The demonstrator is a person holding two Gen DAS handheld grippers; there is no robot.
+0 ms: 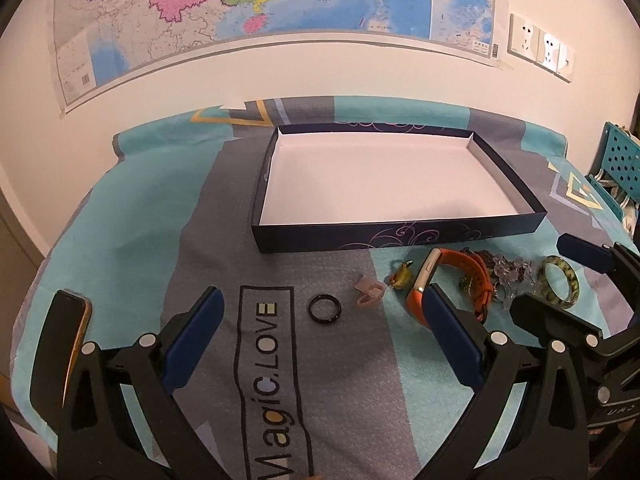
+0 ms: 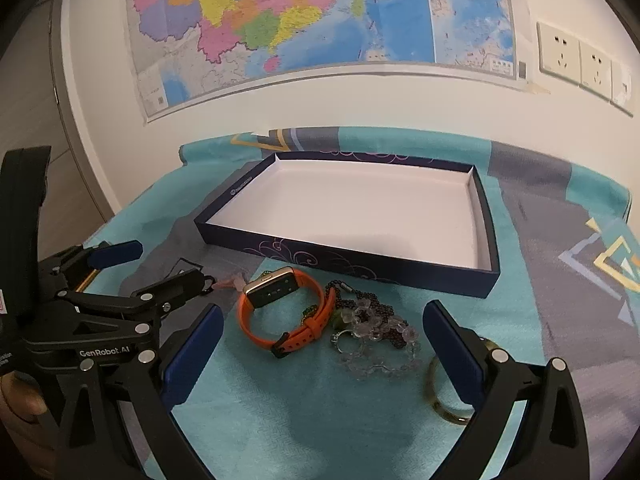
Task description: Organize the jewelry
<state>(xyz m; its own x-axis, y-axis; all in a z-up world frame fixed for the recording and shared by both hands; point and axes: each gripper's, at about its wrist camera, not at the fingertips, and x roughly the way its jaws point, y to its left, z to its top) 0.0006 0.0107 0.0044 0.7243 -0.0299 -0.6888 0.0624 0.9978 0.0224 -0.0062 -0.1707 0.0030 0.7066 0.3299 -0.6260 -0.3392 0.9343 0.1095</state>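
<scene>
Left gripper (image 1: 320, 312) held low over the cloth (image 1: 140, 240), jaws spread, black ring (image 1: 325, 309) between them. Right gripper (image 2: 324, 326) likewise spread around the orange watch (image 2: 286, 312) and beads (image 2: 376, 332). Box lid (image 1: 400, 236) lies beyond, empty.

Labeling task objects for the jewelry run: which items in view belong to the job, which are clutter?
Job:
box, nothing in it
orange watch
black ring
pink ring
yellow-green charm
clear bead bracelet
green bangle
left gripper and right gripper, both open

Clutter:
phone
wall map
sockets
tablecloth
</scene>
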